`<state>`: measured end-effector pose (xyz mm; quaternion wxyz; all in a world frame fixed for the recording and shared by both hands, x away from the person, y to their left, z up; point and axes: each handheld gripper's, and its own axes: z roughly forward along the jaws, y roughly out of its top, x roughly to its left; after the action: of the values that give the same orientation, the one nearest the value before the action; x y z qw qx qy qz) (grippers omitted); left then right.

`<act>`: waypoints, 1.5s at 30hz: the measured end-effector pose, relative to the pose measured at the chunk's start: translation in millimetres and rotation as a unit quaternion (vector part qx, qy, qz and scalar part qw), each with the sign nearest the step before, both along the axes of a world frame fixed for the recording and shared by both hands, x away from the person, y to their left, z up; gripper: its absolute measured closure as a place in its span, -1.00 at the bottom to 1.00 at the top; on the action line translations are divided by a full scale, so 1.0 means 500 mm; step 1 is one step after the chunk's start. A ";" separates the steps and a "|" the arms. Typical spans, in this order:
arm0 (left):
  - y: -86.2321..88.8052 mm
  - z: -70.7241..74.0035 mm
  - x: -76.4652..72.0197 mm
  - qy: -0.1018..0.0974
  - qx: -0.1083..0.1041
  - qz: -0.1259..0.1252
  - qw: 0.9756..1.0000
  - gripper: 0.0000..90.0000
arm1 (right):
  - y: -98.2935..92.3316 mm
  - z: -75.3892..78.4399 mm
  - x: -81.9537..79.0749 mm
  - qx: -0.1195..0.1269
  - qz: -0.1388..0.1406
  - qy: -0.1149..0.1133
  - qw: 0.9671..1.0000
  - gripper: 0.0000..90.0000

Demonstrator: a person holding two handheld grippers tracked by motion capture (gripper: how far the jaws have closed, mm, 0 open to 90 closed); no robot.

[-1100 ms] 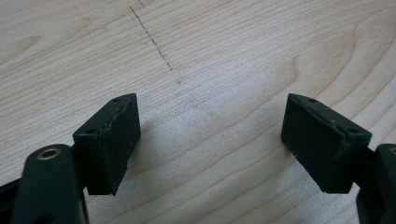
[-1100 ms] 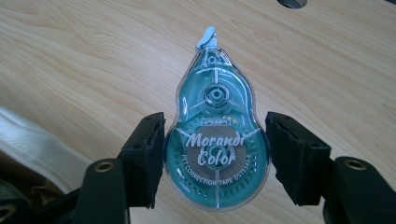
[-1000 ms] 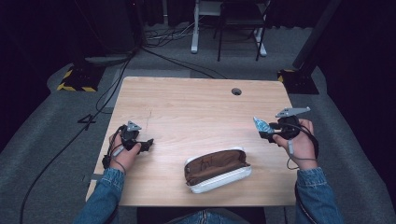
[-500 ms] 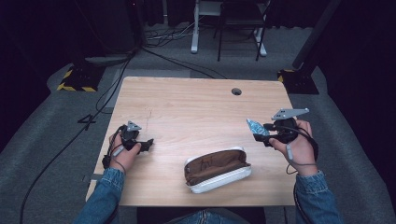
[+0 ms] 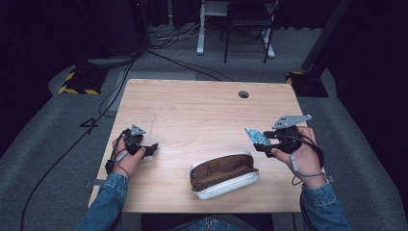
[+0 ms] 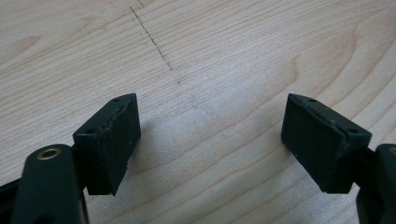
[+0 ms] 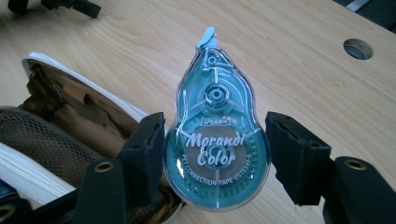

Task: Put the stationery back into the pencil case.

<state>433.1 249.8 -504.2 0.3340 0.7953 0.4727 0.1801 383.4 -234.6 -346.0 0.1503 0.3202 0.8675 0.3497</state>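
Note:
A teal see-through correction tape dispenser (image 7: 216, 140) sits between the jaws of my right gripper (image 7: 217, 154), which is shut on its round body, nozzle pointing away. In the high view the right gripper (image 5: 260, 142) holds the correction tape (image 5: 256, 135) above the table, just right of and beyond an open pencil pouch (image 5: 223, 174). The pouch (image 7: 60, 121), white outside and brown inside, lies near the front edge with its mouth up. My left gripper (image 5: 151, 148) rests low at the table's left. Its jaws (image 6: 210, 140) stand wide apart over bare wood.
The wooden table (image 5: 192, 110) has a round cable hole (image 5: 243, 94) at the back right. Cables (image 5: 110, 96) run over the grey floor at the left, and a desk frame (image 5: 231, 29) stands behind the table.
My right gripper has carried the correction tape leftward toward the pouch and a little higher. The left gripper and the pouch have stayed put.

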 end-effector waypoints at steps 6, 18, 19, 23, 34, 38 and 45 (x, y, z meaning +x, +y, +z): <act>0.000 0.000 0.000 -0.001 0.000 0.001 1.000 -0.55 | 0.022 -0.002 -0.009 -0.005 0.015 0.009 1.000 -0.11; 0.000 0.000 0.000 -0.001 0.000 0.001 1.000 -0.55 | 0.070 -0.010 -0.029 -0.019 0.056 0.027 0.998 -0.11; 0.000 0.000 0.000 -0.001 0.000 0.001 1.000 -0.55 | 0.072 -0.010 -0.030 -0.020 0.057 0.029 0.998 -0.11; 0.000 0.000 0.000 -0.001 0.000 0.001 1.000 -0.55 | 0.085 -0.014 -0.035 -0.024 0.068 0.033 0.997 -0.11; 0.000 0.000 0.000 0.000 0.000 0.000 1.000 -0.55 | 0.121 -0.026 -0.048 -0.036 0.100 0.046 0.993 -0.11; 0.000 0.000 0.000 -0.001 0.000 0.001 1.000 -0.55 | 0.131 -0.031 -0.051 -0.040 0.112 0.054 0.991 -0.11; 0.000 0.000 0.000 -0.001 0.000 0.001 1.000 -0.55 | 0.149 -0.042 -0.054 -0.050 0.136 0.070 0.987 -0.11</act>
<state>433.1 249.6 -504.3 0.3344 0.7947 0.4731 0.1813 356.5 -159.9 -367.0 0.0564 0.2144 0.9279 0.2998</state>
